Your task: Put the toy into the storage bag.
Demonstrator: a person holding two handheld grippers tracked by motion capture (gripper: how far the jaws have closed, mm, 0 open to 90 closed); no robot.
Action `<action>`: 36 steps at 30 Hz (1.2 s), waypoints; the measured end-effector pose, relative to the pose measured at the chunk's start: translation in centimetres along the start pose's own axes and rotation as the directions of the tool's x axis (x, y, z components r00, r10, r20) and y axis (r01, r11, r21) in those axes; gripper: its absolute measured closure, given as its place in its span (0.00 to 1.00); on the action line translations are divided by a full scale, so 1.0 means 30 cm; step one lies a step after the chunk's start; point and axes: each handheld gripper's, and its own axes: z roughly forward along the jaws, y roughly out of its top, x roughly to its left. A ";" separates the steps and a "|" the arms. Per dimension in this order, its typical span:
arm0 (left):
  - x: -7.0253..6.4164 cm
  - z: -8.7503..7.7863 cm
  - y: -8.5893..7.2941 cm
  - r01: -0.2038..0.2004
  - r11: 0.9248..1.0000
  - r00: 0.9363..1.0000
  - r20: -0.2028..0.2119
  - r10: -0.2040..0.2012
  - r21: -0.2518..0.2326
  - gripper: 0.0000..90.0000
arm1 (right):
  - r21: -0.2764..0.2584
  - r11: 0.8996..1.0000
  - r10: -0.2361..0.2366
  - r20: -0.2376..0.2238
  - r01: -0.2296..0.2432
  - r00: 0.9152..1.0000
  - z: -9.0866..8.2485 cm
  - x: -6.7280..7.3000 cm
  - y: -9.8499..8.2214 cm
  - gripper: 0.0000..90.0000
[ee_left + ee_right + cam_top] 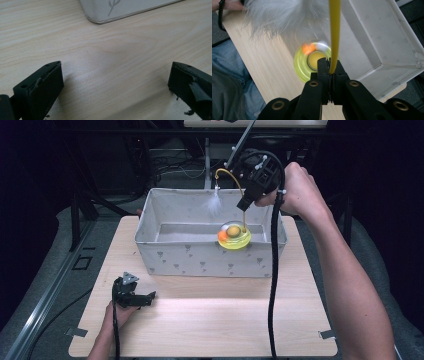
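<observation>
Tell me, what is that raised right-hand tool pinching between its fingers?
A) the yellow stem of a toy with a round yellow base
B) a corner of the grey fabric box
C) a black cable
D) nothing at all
A: in the right gripper view the right gripper has its fingers closed on the thin yellow stem, with the toy's round yellow base hanging over the grey fabric box.

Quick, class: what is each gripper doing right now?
Left gripper: jaws open, holding nothing, resting on the pale wooden table.
Right gripper: jaws shut on the thin yellow wand.
</observation>
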 end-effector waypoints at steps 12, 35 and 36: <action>0.000 0.000 0.000 0.000 1.000 1.000 0.000 0.000 0.000 0.00 | 0.015 0.999 0.042 0.030 -0.042 0.999 0.026 -0.066 0.018 0.98; 0.000 0.000 0.000 0.001 1.000 1.000 0.000 -0.001 -0.001 0.00 | -0.036 0.983 0.182 0.085 -0.180 0.980 0.057 -0.214 -0.004 0.98; 0.000 0.000 0.000 0.001 1.000 1.000 0.000 -0.001 -0.002 0.00 | -0.038 0.981 0.195 0.090 -0.192 0.977 0.062 -0.221 -0.005 0.98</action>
